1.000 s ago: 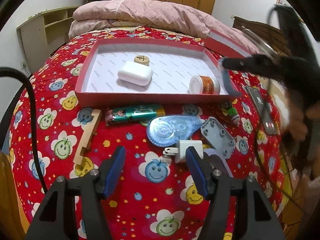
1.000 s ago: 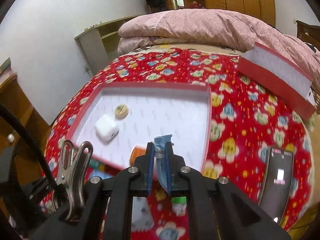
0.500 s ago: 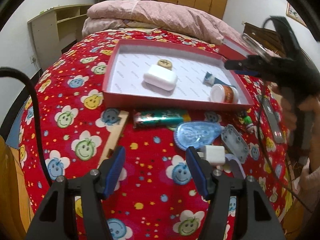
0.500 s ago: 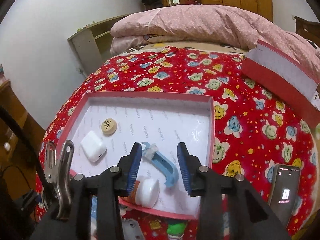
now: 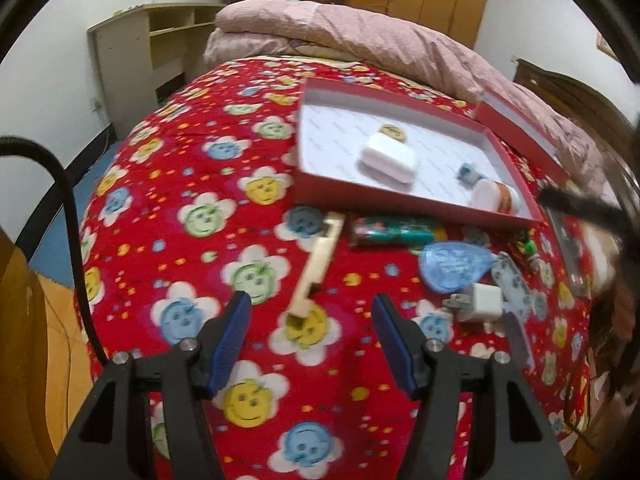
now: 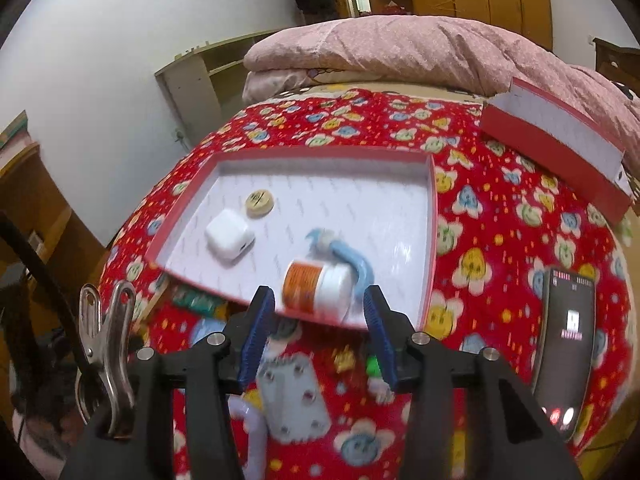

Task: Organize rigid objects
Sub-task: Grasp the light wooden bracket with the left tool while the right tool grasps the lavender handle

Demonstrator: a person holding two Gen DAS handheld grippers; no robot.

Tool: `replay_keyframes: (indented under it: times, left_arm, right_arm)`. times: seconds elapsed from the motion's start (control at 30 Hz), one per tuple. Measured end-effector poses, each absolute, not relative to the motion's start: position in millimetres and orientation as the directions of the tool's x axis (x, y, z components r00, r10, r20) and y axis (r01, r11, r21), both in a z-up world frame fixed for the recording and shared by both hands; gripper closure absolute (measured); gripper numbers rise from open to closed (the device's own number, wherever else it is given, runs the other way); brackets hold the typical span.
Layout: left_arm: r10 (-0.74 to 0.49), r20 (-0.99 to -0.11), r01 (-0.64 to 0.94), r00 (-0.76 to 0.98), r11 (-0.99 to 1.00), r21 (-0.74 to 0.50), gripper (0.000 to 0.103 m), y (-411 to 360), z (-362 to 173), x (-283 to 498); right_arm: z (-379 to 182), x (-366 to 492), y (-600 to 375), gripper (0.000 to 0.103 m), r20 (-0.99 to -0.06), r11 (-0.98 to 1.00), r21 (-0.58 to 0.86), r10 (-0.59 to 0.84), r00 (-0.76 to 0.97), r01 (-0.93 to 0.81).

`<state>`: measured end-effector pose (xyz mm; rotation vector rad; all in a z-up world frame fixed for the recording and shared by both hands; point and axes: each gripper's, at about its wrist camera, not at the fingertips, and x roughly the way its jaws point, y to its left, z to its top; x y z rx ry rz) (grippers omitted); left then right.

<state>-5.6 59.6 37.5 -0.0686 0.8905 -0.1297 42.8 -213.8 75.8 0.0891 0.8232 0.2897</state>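
Curved blue cutter [image 6: 352,260] dropped into cardboard tray [image 6: 431,216].

Black left gripper [image 5: 311,340] and right gripper [image 6: 320,336], blue ribbed jaws, silver screws, black cable.

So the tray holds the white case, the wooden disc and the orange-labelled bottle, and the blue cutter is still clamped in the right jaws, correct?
Not quite. The blue cutter is no longer clamped: the right gripper has just been opening, its jaws empty, and the right wrist view shows the cutter lying in the tray with the white case, wooden disc and orange-labelled bottle.
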Motion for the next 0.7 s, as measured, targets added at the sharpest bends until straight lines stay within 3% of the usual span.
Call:
replay_keyframes:
  times: [0.5,0.57,0.7]
  left_arm:
    - [-0.118,-0.773,0.082,0.624,0.993,-0.085,0.038,59,29,-6]
    - [-0.117,-0.769,0.100,0.629,0.993,-0.069,0.040,52,28,-4]
    - [-0.107,-0.769,0.122,0.630,0.992,-0.038,0.058,41,24,5]
  right_arm:
    - [35,-30,-191,0.055,-0.761,0.936,0.190,0.332,0.557,-0.297]
    - [27,-39,-184,0.055,-0.770,0.934,0.172,0.327,0.548,-0.314]
    - [16,-45,-174,0.055,-0.781,0.932,0.148,0.316,0.539,-0.331]
